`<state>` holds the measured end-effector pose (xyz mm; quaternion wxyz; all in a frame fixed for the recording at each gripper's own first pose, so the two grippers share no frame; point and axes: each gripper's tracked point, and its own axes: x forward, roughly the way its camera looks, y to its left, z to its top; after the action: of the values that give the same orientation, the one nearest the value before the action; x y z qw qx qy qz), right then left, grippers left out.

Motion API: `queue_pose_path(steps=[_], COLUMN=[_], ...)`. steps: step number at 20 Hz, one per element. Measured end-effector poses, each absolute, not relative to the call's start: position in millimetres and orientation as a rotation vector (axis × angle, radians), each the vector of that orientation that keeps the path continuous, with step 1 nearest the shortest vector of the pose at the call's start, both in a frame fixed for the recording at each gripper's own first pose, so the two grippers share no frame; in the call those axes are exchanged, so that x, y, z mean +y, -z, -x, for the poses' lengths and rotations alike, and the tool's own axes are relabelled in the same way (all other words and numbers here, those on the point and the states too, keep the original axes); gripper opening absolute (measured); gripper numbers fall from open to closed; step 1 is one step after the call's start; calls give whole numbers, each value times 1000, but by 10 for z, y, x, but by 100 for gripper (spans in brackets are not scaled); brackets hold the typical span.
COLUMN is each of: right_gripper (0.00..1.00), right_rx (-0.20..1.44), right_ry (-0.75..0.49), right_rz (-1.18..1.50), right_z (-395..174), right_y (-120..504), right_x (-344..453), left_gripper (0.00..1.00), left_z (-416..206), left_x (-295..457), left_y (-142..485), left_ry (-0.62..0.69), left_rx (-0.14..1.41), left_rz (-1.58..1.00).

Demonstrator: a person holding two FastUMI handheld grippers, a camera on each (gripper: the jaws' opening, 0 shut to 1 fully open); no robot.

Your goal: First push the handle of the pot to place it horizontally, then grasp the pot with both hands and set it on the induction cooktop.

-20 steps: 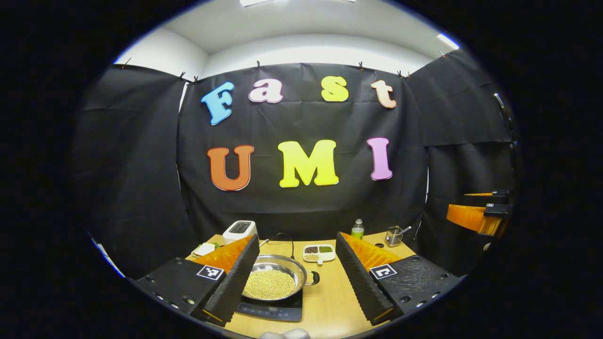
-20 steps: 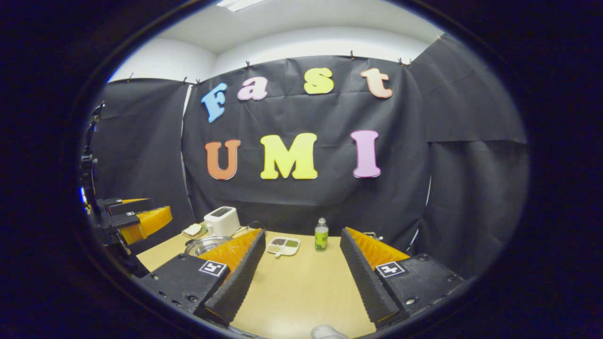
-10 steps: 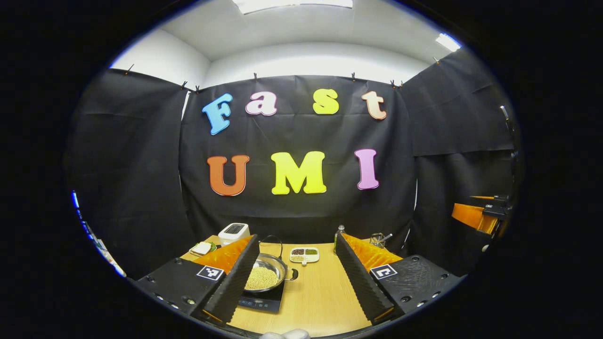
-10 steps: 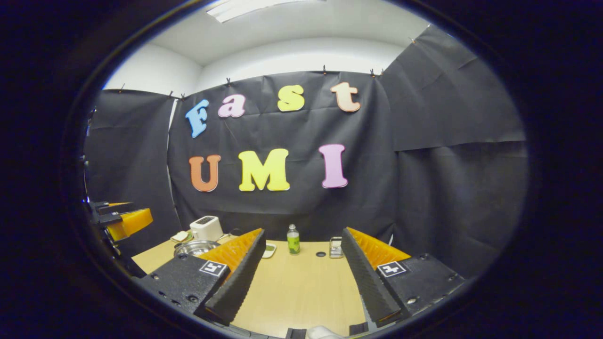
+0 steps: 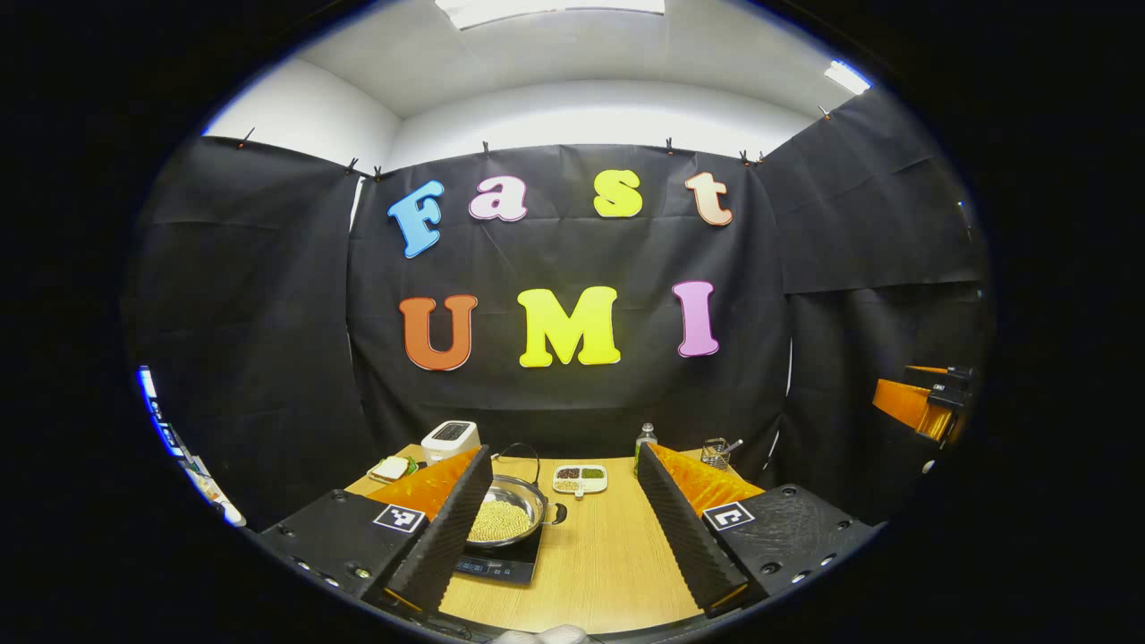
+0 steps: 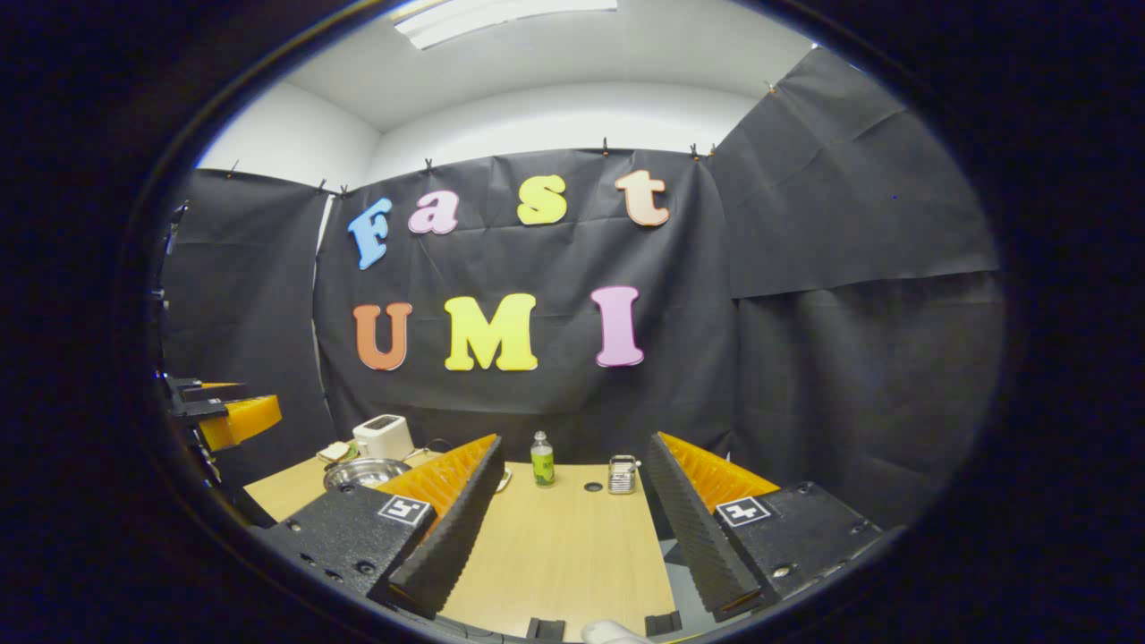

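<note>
In the left gripper view, the round steel pot of yellow beans (image 5: 504,519) sits on the black induction cooktop (image 5: 501,565); both the left gripper (image 5: 555,537) and the right gripper (image 6: 564,537) gape, grasping nothing.

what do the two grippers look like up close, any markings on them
The left gripper and right gripper look alike: each has two long wedge-shaped fingers with ribbed inner faces, mounted on black textured blocks with screws. Each block carries a small square black-and-white marker tag.

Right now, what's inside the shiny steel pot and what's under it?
The shiny steel pot holds small pale yellow beans. It sits on the black induction cooktop. The left gripper, open, has one finger hiding the pot's left side.
</note>
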<state>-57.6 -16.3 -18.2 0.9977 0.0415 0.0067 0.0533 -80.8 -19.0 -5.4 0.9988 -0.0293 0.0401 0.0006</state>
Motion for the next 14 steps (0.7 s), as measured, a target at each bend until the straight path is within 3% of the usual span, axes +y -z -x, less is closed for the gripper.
queue_pose_path(steps=[14], right_gripper=[100], right_rx=[28], right_ry=[-113], right_rz=[-85], right_z=[571], right_y=[179], right_x=[-14], left_gripper=[97], left_z=[798], left_x=[-99], left_y=[81], left_ry=[5], left_rx=[77], left_rz=[57])
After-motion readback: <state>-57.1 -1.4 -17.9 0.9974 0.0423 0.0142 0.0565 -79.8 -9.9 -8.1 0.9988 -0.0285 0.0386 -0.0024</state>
